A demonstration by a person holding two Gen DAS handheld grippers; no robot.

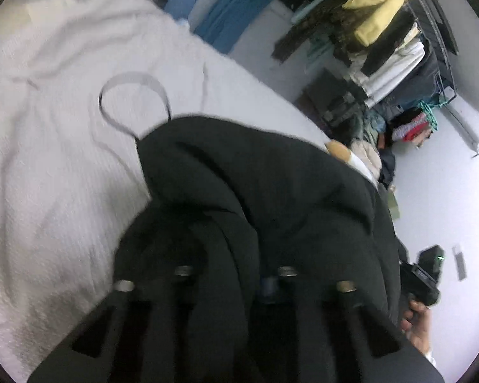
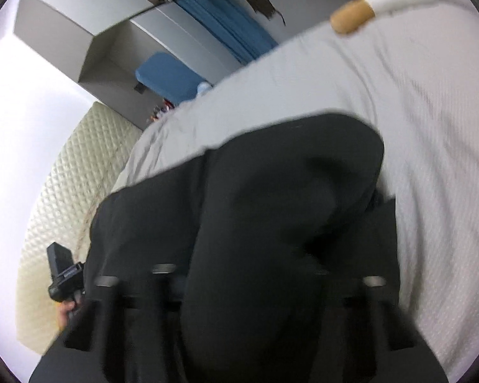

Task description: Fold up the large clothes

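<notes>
A large black garment [image 1: 255, 185] hangs bunched over my left gripper [image 1: 236, 274], which is shut on it; the fabric covers the fingertips. A thin drawstring loop [image 1: 134, 102] from the garment trails onto the white bedspread [image 1: 48, 159]. In the right wrist view the same black garment [image 2: 271, 207] drapes over my right gripper [image 2: 239, 274], which is shut on it, above the white bedspread [image 2: 431, 159]. The other hand-held gripper [image 1: 424, 274] shows at the right edge of the left wrist view, and at the left edge of the right wrist view [image 2: 64, 274].
A rack of stacked clothes [image 1: 383, 41] stands beyond the bed, with blue curtains [image 1: 226, 6] at the back. A tan and white object [image 2: 367, 9] lies at the bed's far edge. A quilted headboard [image 2: 73, 191] and a blue cushion [image 2: 169, 76] stand left.
</notes>
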